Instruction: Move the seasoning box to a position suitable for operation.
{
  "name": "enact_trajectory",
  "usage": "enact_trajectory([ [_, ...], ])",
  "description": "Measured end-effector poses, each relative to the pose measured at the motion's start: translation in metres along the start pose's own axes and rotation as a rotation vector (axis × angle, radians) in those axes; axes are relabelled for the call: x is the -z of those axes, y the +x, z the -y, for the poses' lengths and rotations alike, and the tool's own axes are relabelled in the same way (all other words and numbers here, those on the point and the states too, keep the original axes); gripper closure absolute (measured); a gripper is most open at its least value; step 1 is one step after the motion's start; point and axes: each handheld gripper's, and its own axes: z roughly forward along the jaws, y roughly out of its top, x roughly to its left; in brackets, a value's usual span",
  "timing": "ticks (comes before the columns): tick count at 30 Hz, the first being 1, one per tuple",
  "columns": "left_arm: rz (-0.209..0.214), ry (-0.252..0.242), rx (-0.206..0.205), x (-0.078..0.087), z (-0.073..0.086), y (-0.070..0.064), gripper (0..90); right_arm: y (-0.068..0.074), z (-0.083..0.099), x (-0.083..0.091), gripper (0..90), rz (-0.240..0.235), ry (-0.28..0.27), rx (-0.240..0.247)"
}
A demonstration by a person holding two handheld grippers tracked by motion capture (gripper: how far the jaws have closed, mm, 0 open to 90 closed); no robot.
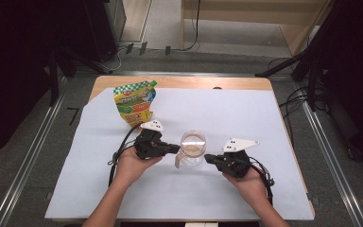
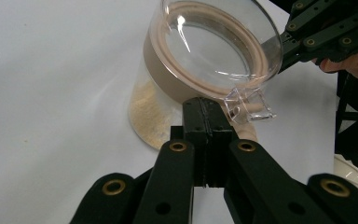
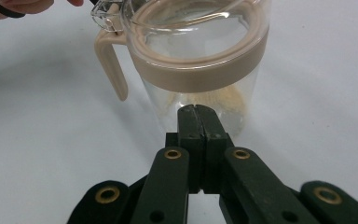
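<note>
Jar (image 1: 192, 147): upright mid-tabletop (image 1: 264, 198), powder inside, lid on.
Left claw (image 1: 176, 148): jaws together, pressing the lid latch (image 2: 249, 105).
Right claw (image 1: 208, 158): jaws together, bracing the jar's side.

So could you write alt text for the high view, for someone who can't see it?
A clear plastic jar with a beige rim stands on a white-covered table between two hand-held black grippers, left gripper and right gripper, both pointing at it. A green-and-yellow pouch stands behind.
</note>
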Motion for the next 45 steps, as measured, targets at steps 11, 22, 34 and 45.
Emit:
enact_trajectory([
  [11, 0.021, 0.017, -0.014, -0.001, 0.0, -0.003, 90.0, 0.002, -0.001, -0.004, 90.0, -0.007, -0.002, -0.004],
  [22, 0.022, 0.019, -0.017, -0.002, 0.001, -0.005, 90.0, 0.0, -0.001, -0.004, 90.0, -0.012, 0.005, -0.004],
  [34, 0.044, 0.004, -0.014, -0.005, 0.001, -0.012, 90.0, -0.005, -0.001, -0.002, 90.0, 0.002, 0.013, -0.018],
  [45, 0.058, -0.003, -0.023, -0.009, 0.0, -0.017, 90.0, -0.01, -0.001, 0.0, 90.0, 0.025, 0.008, -0.029],
])
